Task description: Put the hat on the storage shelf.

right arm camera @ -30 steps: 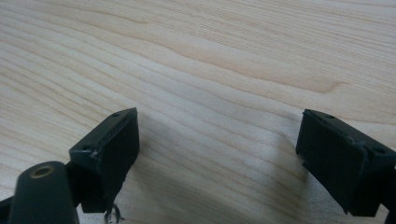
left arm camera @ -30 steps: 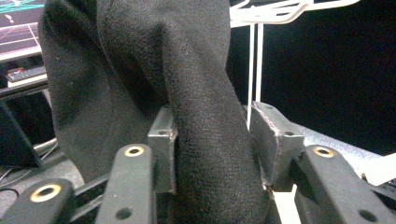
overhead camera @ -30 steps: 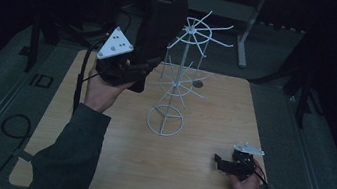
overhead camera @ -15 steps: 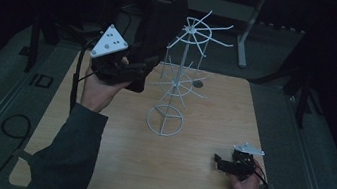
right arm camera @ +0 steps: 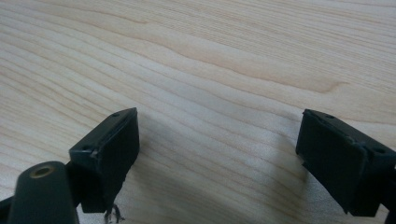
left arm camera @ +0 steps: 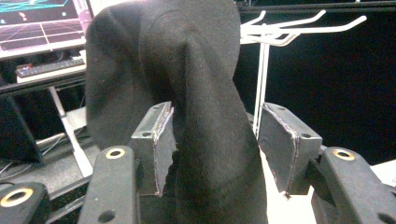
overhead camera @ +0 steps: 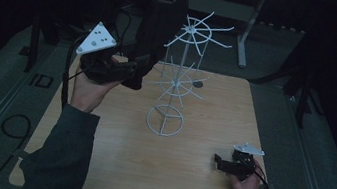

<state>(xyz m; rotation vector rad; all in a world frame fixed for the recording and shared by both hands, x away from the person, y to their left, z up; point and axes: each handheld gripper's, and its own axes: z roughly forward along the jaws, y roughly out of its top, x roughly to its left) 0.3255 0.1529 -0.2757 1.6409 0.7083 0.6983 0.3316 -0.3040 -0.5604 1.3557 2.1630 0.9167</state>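
Note:
A black fabric cap [overhead camera: 162,25] hangs from the top arms of a white wire rack [overhead camera: 174,83] at the back of the wooden table [overhead camera: 111,157]. My left gripper [overhead camera: 135,69] is held up at the cap's lower edge. In the left gripper view its jaws [left arm camera: 215,140] have just been opening. The cap's cloth [left arm camera: 201,93] hangs between them, brushing the left pad [left arm camera: 159,140] and apart from the right one, so the gripper is open. My right gripper [overhead camera: 219,163] rests low at the table's front right, open over bare wood [right arm camera: 217,135].
A small dark round object [overhead camera: 198,84] lies on the table behind the rack. The rack's ring base [overhead camera: 165,122] stands mid-table. A monitor [left arm camera: 37,23] and desk legs [overhead camera: 246,35] are beyond the table. Cables [overhead camera: 12,127] lie on the floor at left.
The left gripper has drifted a little to the left, away from the rack. The cap still hangs on the rack. The right gripper has not moved.

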